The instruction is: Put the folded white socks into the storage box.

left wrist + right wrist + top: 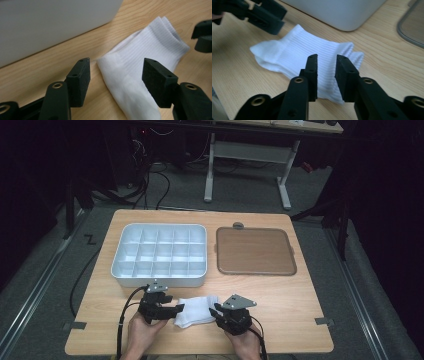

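High view first: taking the white ribbed cotton sock [196,310] as the landmark, the work in hand looks like folding or picking up this sock near the front edge of the light wooden table [300,310]. Left of the sock, the left gripper [176,309] comes in level, its tips at the sock's left end. In the left gripper view its jaws stand spread, one pad [80,77] over bare wood and the other over cloth, nothing pinched; I judge that it is set either to take this end or has let it go. The sock [140,72] lies flat, doubled, cuff away from this gripper.

Right of the sock, the right gripper [217,311] meets the cuff end. Its jaws are drawn near together with a narrow gap; ribbed cloth [312,55] shows between and behind them, but whether the pads press it I cannot tell. Probably it steadies that end.

Behind the sock sits the pale grey plastic tray with many square compartments [116,260], likely where the sock belongs. Behind and right of the sock lies the flat brown lid with rounded corners [255,251], set aside off the tray.
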The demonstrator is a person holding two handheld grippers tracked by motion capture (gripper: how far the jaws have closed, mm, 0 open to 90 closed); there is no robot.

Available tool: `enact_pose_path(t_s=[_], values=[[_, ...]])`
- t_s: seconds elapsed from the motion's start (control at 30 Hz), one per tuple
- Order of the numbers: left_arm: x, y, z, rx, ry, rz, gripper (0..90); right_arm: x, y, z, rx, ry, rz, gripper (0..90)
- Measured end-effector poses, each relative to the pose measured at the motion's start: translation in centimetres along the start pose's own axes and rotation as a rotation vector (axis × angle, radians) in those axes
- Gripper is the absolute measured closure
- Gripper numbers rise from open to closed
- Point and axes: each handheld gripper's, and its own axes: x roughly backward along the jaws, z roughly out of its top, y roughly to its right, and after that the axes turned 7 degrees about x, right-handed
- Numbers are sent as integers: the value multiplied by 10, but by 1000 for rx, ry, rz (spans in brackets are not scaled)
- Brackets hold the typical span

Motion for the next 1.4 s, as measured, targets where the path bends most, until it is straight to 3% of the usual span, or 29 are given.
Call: enact_pose_path(t_s=[0.3,0.47,0.77,0.87,1.07,1.4], values=[[-23,-2,1,22,-33,41,412,-29,-17,10,18,-30,59,828],[-28,-5,1,26,-37,61,418,-41,-23,11,28,-44,62,837],[-33,-8,-3,-6,-53,79,439,-47,-24,8,28,-60,50,840],[-33,-6,-7,-44,-50,80,467,-49,-23,5,29,-67,49,840],[-32,-5,-11,-77,-51,73,536,-49,-26,2,54,-72,30,837],[-29,-4,-16,-78,-52,42,674,-48,-29,-3,65,-57,19,836]])
